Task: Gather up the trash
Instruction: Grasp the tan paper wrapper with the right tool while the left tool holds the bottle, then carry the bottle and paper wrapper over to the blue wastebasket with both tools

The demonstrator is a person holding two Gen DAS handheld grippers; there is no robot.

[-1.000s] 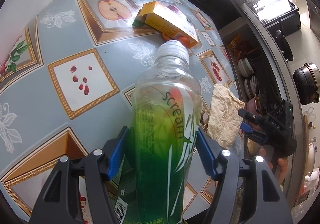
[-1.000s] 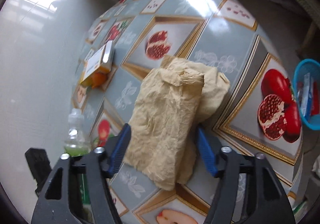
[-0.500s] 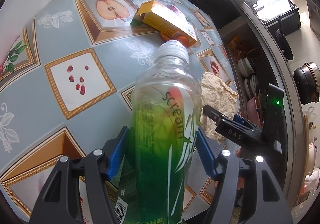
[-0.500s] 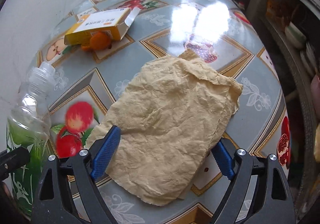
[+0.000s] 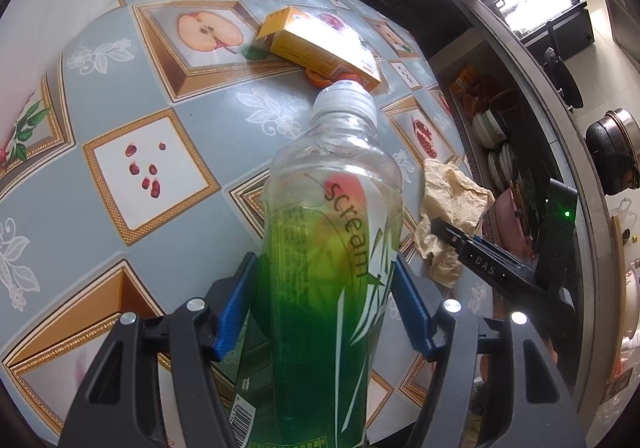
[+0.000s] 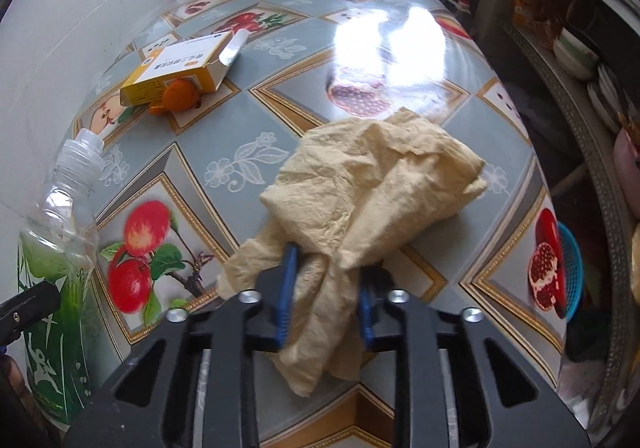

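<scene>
My left gripper [image 5: 326,304] is shut on a clear plastic bottle [image 5: 332,248] with a green label and white cap, held upright above the table. The bottle also shows at the left in the right wrist view [image 6: 56,280]. My right gripper [image 6: 326,292] is shut on a crumpled tan paper napkin [image 6: 372,199], bunched between its blue pads [image 6: 287,296]. The napkin [image 5: 452,203] and right gripper [image 5: 496,268] show at the right in the left wrist view. A yellow carton [image 6: 180,71] lies over an orange peel [image 6: 180,95] farther back.
The table wears a blue-grey fruit-print cloth [image 6: 240,135] and stands against a white wall [image 6: 60,27]. A blue basket [image 6: 572,272] sits below the table's right edge. Shelves with bowls and plates [image 5: 496,151] stand to the right.
My right gripper has closed on the napkin, bunching it and pulling its near end up. My left gripper still holds the bottle, shifted slightly.
</scene>
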